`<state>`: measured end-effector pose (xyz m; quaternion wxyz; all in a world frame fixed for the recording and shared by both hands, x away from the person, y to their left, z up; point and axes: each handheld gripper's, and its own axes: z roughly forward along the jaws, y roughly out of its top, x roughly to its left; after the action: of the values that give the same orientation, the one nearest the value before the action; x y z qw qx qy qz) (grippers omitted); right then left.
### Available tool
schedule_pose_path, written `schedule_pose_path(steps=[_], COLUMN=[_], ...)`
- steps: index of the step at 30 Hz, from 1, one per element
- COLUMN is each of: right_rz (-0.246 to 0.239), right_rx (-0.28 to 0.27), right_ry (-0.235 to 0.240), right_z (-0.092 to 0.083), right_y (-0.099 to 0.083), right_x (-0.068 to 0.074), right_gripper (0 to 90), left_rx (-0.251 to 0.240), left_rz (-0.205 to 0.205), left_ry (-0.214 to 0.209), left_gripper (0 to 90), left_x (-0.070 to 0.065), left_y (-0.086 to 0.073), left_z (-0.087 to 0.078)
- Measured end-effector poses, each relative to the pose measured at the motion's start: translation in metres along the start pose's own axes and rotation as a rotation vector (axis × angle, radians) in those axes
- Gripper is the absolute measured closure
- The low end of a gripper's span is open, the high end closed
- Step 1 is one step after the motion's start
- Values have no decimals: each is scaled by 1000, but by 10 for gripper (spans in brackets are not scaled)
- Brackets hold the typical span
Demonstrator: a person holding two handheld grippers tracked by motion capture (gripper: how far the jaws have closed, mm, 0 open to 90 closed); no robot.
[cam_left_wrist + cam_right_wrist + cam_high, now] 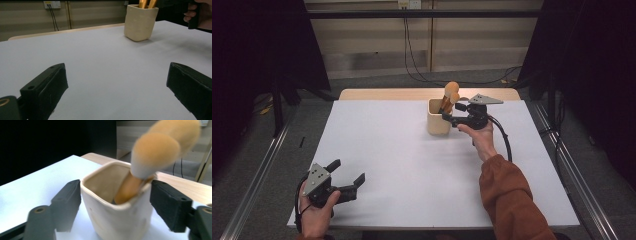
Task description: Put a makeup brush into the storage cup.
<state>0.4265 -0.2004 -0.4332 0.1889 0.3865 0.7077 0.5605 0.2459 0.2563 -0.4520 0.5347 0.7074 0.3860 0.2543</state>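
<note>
A cream square cup [438, 122] stands right of centre toward the far edge of the white table [402, 170]. Brushes [451, 92] with fluffy orange heads lean in it. My right gripper [453, 113] sits at the cup's right side. In the right gripper view its jaws stand apart on either side of the cup [112, 220], and a brush [157, 152] leans in the cup untouched by the right gripper [115, 192]. My left gripper [348, 171] rests at the near left corner, open and empty. From the left gripper [115, 82] the cup [140, 23] is seen far off.
A wooden strip [382, 94] runs along the table's far edge. Black curtains hang at both sides. Cables [412, 55] trail down the back wall and across the floor. The right hand [200, 15] shows behind the cup in the left gripper view.
</note>
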Motion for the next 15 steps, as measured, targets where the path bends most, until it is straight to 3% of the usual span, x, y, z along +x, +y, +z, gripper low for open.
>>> schedule_pose_path(steps=[15], right_rz=[-13], right_rx=[3], right_ry=[-23], right_z=[-19], right_y=[-2], right_x=[2], right_gripper=[34], left_rx=[-8], left_rz=[1], left_ry=[3], left_gripper=[32], left_x=[1], left_y=[-1], left_z=[-4])
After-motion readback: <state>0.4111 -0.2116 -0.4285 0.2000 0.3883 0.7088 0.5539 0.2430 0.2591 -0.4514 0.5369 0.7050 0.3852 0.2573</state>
